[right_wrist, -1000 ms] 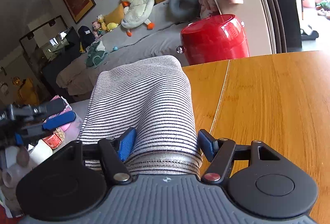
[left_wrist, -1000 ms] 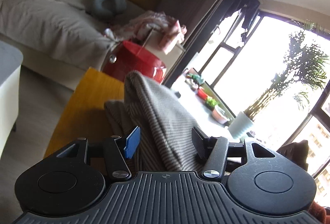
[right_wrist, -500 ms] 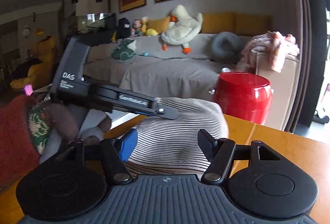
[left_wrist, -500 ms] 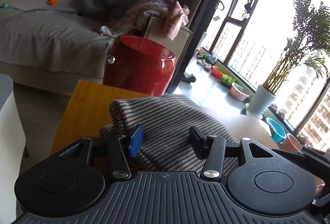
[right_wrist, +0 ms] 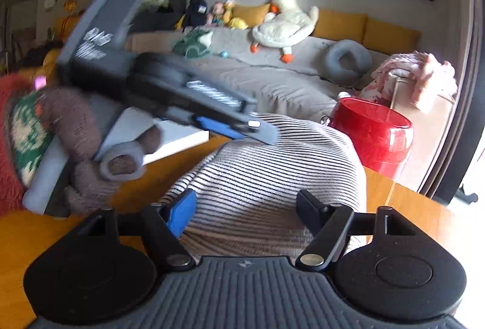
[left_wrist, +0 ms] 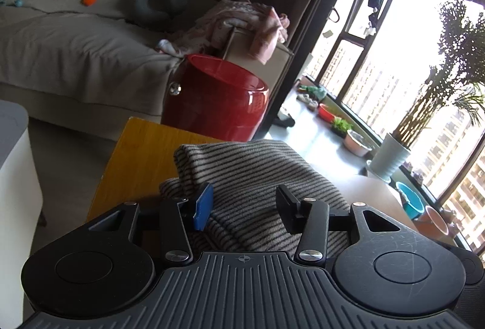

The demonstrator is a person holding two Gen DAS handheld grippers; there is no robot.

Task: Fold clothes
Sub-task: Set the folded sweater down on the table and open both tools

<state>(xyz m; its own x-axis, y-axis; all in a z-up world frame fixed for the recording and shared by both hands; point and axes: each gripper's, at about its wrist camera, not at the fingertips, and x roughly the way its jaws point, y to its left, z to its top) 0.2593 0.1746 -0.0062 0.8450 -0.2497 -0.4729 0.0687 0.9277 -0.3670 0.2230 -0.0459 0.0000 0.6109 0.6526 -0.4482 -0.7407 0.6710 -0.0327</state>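
A grey-and-white striped garment (left_wrist: 251, 168) lies bunched on the orange wooden table (left_wrist: 136, 153). My left gripper (left_wrist: 242, 204) has a thick fold of it between its pads; the blue pad (left_wrist: 203, 204) presses the fold while the jaws begin opening. In the right wrist view the same garment (right_wrist: 272, 165) mounds up in front of my right gripper (right_wrist: 245, 207), whose jaws are opening wide, with cloth between them but not pinched. The left gripper (right_wrist: 169, 86) shows there too, blurred, its tip resting on the garment's far side.
A red glossy stool (left_wrist: 215, 101) stands just past the table's far edge, before a grey sofa (left_wrist: 75, 35) with soft toys. A person's brown knit sleeve (right_wrist: 78, 129) is at the left. A white cabinet (left_wrist: 15, 177) flanks the table; plant pots line the window.
The garment came down from hanging between the grippers to lying on the table. My right jaws spread wide and let it go as that gripper rolled level. The left gripper swung across.
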